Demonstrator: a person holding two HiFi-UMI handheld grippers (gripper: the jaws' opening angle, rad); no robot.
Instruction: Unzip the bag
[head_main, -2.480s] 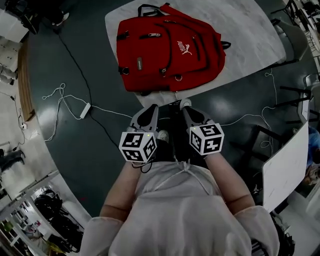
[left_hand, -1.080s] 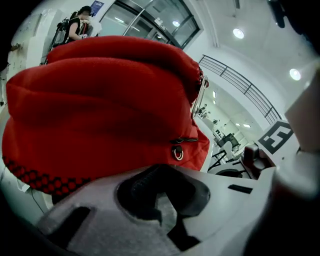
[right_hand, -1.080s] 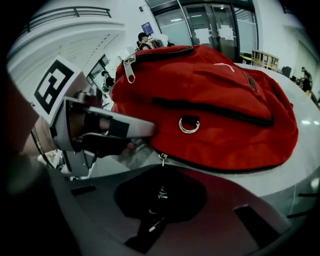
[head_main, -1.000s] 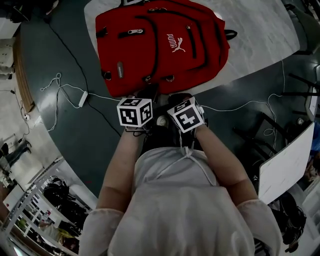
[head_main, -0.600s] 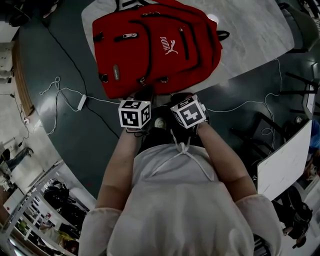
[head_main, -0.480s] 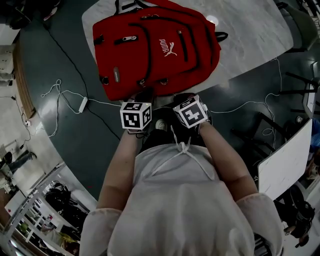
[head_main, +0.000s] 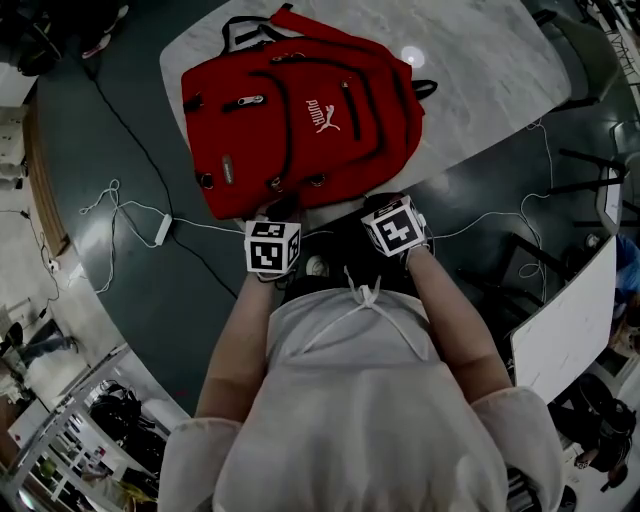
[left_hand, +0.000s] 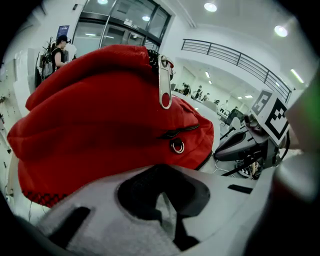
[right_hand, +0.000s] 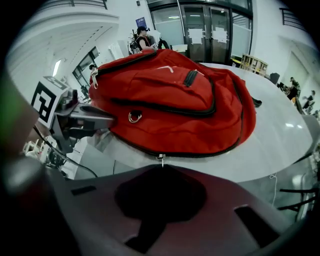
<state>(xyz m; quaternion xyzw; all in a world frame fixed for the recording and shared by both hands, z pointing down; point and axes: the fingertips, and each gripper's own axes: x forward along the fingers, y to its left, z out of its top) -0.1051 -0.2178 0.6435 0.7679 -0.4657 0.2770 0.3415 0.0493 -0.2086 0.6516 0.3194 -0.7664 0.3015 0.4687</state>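
Both grippers have come forward to the near edge of the white tabletop (head_main: 480, 90) since 2.5 s ago, when I had them hanging well short of it, and they now sit wider apart than half a second ago.

On that top I see the red backpack (head_main: 300, 120) lying flat, front face up, over the near-left part. Its bottom end runs along the near edge and its handle points to the far side. The zip tracks I can make out all look closed.

My left gripper (head_main: 264, 215) is at the bag's near-left corner, right up against the red fabric. In its own view the fingers are pressed together with nothing between them. My right gripper (head_main: 383, 203) is at the near edge beside the bag's near-right corner, fingers likewise closed and empty, with a strip of bare tabletop between them and the bag.

A silver zip pull (left_hand: 164, 82) hangs from the bag's raised top in the left gripper view, with a small metal D-ring (left_hand: 177, 146) below it. A smaller pull (right_hand: 161, 160) dangles from the bottom seam just above the right fingers, apart from them.
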